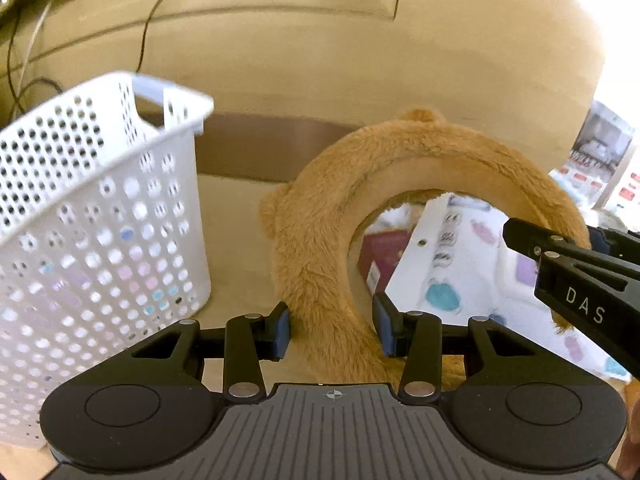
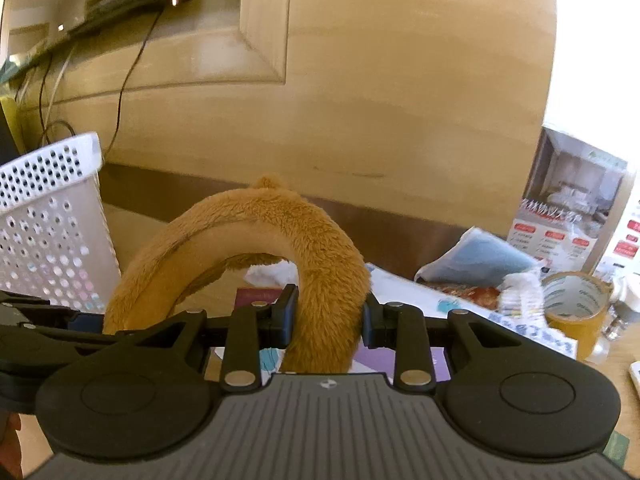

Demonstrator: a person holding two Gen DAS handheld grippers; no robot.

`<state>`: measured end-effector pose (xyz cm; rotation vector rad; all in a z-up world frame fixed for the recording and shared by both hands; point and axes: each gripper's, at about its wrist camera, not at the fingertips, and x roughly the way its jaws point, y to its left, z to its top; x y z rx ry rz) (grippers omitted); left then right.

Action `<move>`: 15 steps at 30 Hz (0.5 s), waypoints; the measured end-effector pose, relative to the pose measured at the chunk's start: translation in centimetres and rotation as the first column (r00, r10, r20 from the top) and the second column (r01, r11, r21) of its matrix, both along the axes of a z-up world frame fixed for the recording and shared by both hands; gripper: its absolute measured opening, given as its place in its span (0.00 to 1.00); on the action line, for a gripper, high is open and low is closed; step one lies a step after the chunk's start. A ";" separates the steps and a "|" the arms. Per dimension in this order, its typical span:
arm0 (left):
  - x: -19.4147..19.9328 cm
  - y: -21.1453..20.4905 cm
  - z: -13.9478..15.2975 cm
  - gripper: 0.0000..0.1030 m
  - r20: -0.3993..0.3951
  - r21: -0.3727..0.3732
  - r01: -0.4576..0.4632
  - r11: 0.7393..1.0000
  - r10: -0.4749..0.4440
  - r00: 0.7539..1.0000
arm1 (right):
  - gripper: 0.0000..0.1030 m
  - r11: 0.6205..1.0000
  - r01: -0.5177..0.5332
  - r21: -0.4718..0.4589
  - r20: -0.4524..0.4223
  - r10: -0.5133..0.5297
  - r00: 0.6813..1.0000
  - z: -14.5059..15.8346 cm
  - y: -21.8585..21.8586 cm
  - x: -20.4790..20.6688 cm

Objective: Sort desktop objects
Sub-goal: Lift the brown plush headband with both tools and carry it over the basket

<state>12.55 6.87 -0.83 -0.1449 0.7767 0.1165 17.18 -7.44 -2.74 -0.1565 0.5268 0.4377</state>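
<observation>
A brown plush headband with small bear ears [image 1: 320, 208] arches upright above the desk, held at both ends. My left gripper [image 1: 332, 330] is shut on its left end. My right gripper [image 2: 330, 320] is shut on its right end [image 2: 328, 280]; its black fingers also show in the left wrist view [image 1: 568, 264]. A white perforated plastic basket [image 1: 96, 216] stands just left of the headband, and its corner shows in the right wrist view [image 2: 48, 216].
A patterned white sheet [image 1: 460, 264] and a dark red booklet [image 1: 380, 256] lie under the headband. A roll of yellow tape [image 2: 576, 308], a blue-grey pouch [image 2: 480, 256] and a printed box [image 2: 576, 200] sit at the right. A wooden wall with cables stands behind.
</observation>
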 end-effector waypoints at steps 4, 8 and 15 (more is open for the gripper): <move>-0.7 -0.8 2.4 0.41 0.049 0.027 -0.003 1.000 0.002 0.999 | 0.34 1.000 -0.002 0.025 0.039 0.001 0.999 2.0 -0.8 -1.2; -1.7 -1.0 4.7 0.41 0.095 0.050 -0.020 0.999 0.016 0.995 | 0.34 0.999 -0.020 0.044 0.086 0.016 0.996 4.4 -1.0 -2.4; -4.6 0.5 8.7 0.41 0.163 0.091 -0.114 0.989 0.098 0.982 | 0.34 0.991 -0.103 0.083 0.150 0.089 0.985 8.0 0.5 -3.8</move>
